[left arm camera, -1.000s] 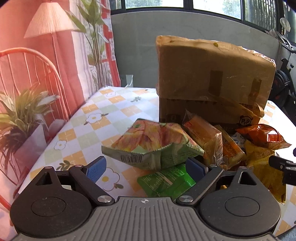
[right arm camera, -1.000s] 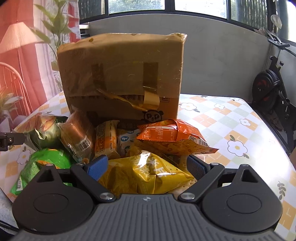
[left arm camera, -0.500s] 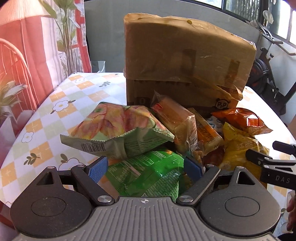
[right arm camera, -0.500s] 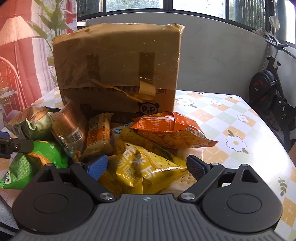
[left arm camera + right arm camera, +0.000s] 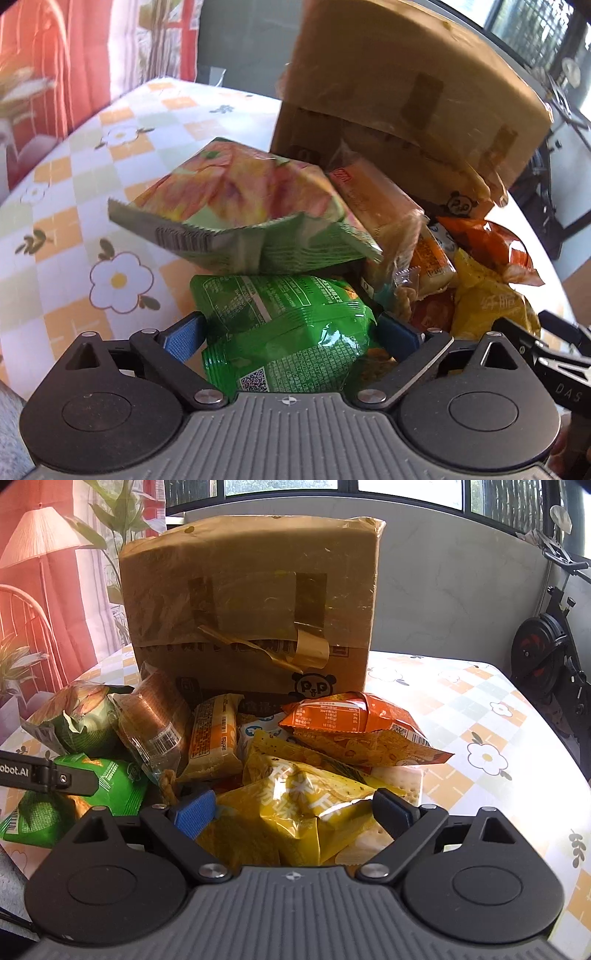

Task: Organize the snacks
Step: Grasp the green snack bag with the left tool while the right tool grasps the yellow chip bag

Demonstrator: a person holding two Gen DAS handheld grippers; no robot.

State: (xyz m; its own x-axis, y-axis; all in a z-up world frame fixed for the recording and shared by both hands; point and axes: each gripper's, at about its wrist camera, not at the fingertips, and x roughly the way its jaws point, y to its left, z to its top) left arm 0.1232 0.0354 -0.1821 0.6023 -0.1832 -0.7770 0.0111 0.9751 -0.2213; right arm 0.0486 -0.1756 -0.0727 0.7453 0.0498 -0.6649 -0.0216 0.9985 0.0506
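A pile of snack bags lies on the table in front of a taped cardboard box [image 5: 251, 613]. My left gripper [image 5: 291, 334] is open, its blue-padded fingers either side of a bright green bag [image 5: 284, 332], also seen in the right wrist view [image 5: 107, 786]. A pale green and peach bag [image 5: 243, 206] rests just behind it. My right gripper [image 5: 295, 814] is open around a yellow bag [image 5: 295, 805]. An orange bag [image 5: 354, 727] lies behind the yellow one. Wrapped biscuit packs [image 5: 214, 734] lean against the box.
The table has a checked cloth with flowers [image 5: 484, 757]. The cardboard box [image 5: 406, 99] stands behind the pile. An exercise bike [image 5: 543, 650] stands at the right, a red curtain and plants at the left. My right gripper's finger shows at the left view's right edge [image 5: 554, 354].
My left gripper has moved forward and down, so the bright green bag now sits between its fingers. My right gripper has closed in on the yellow bag.
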